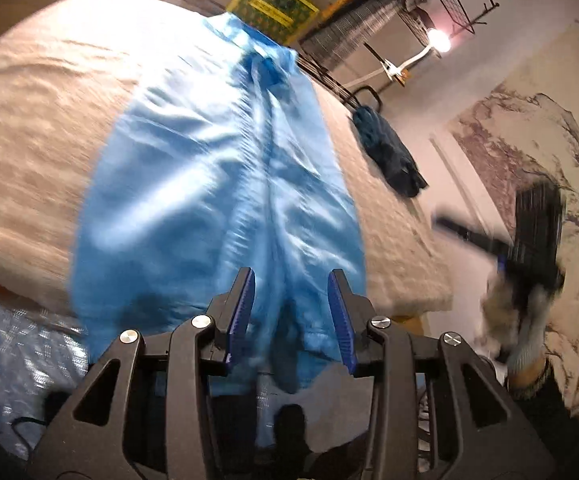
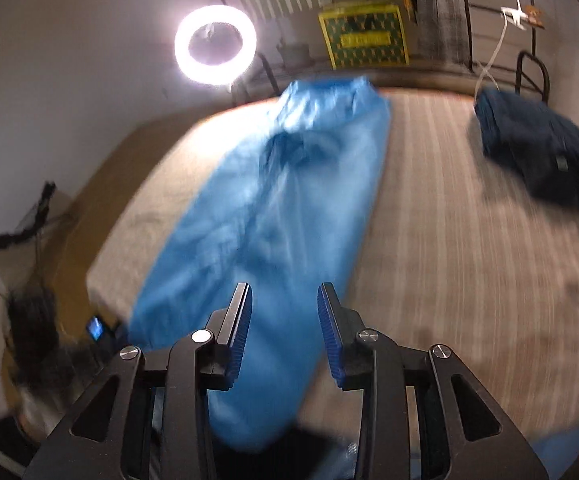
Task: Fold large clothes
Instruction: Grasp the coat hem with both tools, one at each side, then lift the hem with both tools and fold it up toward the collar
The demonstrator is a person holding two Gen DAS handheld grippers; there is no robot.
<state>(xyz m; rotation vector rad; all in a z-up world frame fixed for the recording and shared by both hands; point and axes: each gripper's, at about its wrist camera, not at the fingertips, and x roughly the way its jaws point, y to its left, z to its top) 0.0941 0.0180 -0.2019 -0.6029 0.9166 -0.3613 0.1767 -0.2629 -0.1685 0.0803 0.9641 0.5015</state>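
Left gripper (image 1: 291, 312): jaws apart, gripping nothing.
Right gripper (image 2: 284, 330): jaws apart, empty.
Blue garment (image 2: 273, 208): spread lengthwise on bed (image 2: 449, 240), near end overhanging its edge.
Dark garment (image 2: 537, 152): right of blue garment.
Advice: regrip both near corners evenly, then fold.

Glowing ring light (image 2: 215, 45) by pale wall (image 2: 69, 80), yellow-green box (image 2: 363, 36), wire rack (image 1: 441, 4)
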